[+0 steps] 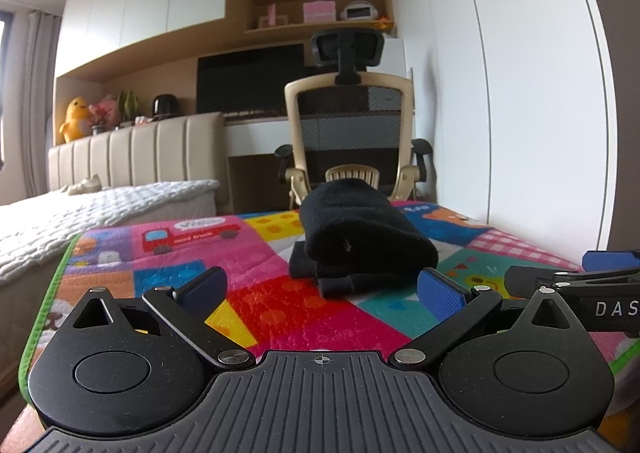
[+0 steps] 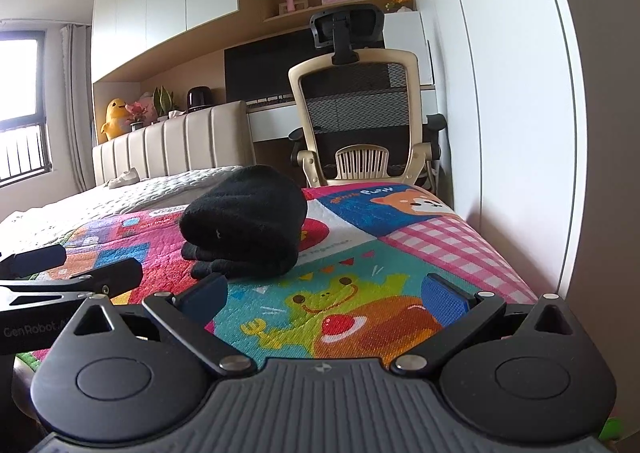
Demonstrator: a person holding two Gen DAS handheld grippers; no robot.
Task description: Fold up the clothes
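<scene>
A black garment point(image 1: 360, 233) lies folded in a thick bundle on the colourful play mat point(image 1: 280, 309). It also shows in the right wrist view point(image 2: 244, 229), left of centre. My left gripper point(image 1: 322, 291) is open and empty, low over the mat, just short of the bundle. My right gripper point(image 2: 326, 297) is open and empty, over the frog picture, to the right of the bundle. The right gripper shows at the right edge of the left wrist view point(image 1: 580, 277); the left gripper shows at the left edge of the right wrist view point(image 2: 72, 273).
The mat point(image 2: 400, 253) covers a surface beside a white wall point(image 1: 520, 133). A bed with a white quilt point(image 1: 100, 209) lies left. An office chair point(image 1: 352, 133) and desk stand behind the mat.
</scene>
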